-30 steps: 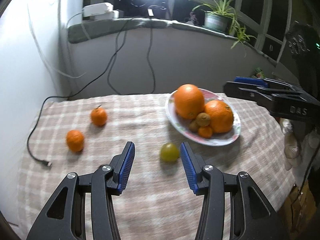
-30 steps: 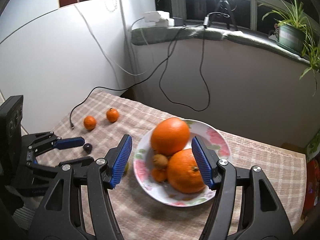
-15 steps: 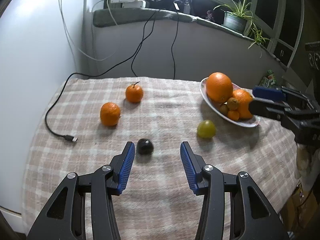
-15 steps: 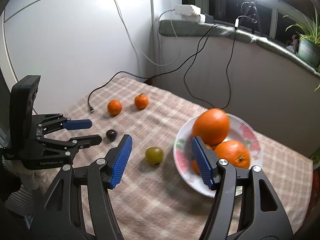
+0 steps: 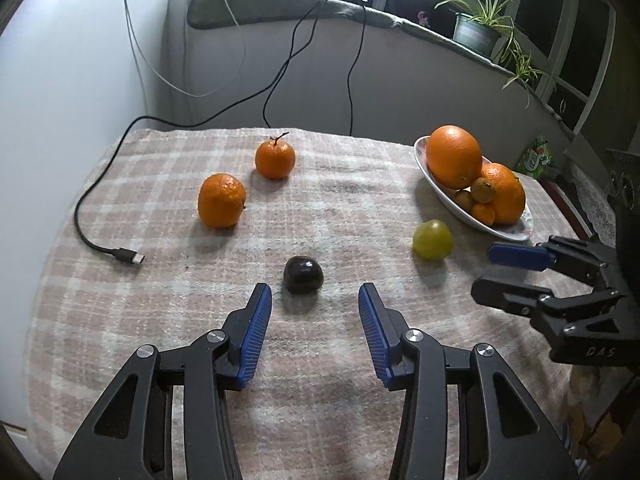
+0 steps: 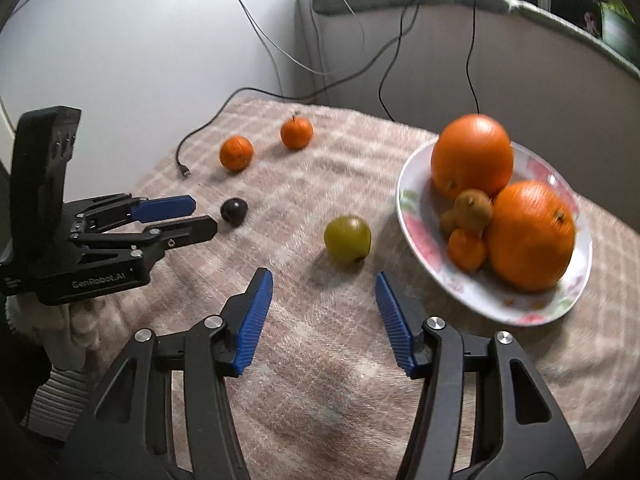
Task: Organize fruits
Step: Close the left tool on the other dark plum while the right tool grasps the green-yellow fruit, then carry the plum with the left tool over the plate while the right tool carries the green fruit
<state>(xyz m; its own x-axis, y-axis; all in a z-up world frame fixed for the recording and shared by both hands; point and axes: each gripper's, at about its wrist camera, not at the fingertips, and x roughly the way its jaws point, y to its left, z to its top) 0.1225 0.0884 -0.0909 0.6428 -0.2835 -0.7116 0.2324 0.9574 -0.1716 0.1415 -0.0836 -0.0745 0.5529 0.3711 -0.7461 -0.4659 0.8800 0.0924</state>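
The plate (image 6: pixel 408 216) at 2 o'clock holds two big oranges (image 6: pixel 472 156) and small fruits. A green fruit (image 6: pixel 347 238) lies beside it, a dark fruit (image 5: pixel 303 275) just ahead of the left gripper (image 5: pixel 315 298); both grippers' fingers are apart, holding nothing

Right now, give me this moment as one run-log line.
left hand-held gripper: open, facing dark fruit | right hand-held gripper: open, facing green fruit | two mandarins loose | plate: holds oranges
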